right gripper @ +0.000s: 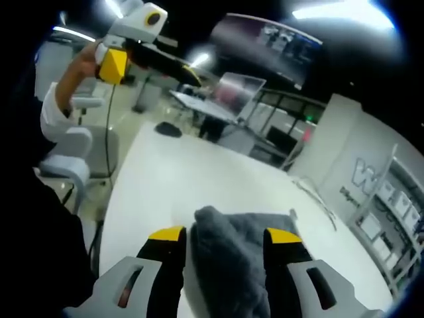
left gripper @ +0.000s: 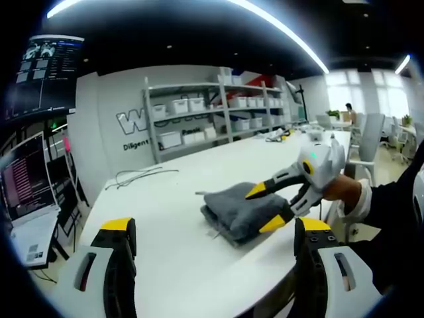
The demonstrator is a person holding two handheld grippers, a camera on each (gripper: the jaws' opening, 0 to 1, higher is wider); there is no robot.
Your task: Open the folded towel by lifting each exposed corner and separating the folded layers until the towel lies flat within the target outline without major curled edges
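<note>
In the left gripper view, a dark monitor (left gripper: 26, 179) is glowing at the far left; a white surface (left gripper: 172, 199) is stretching away toward grey shelving (left gripper: 212, 112) stacked with white bins against the back wall; loose cables (left gripper: 136, 175) are lying on the surface in front of it. The left gripper (left gripper: 215, 228) is hovering above the near edge, its yellow-tipped jaws standing wide apart with nothing between them. Further right, the folded grey towel (left gripper: 235, 209) is lying on the surface — the right gripper (left gripper: 265, 207), held by a person's hand (left gripper: 341, 189), is reaching in from the right with its jaws spread around the towel's near end.

In the right gripper view, the left gripper (right gripper: 189, 76) is being held aloft at upper left; lower down, a raised fold of the towel (right gripper: 228, 258) is sitting between the right gripper's (right gripper: 225, 235) jaws — whether they are pressing on the cloth, I cannot tell.
</note>
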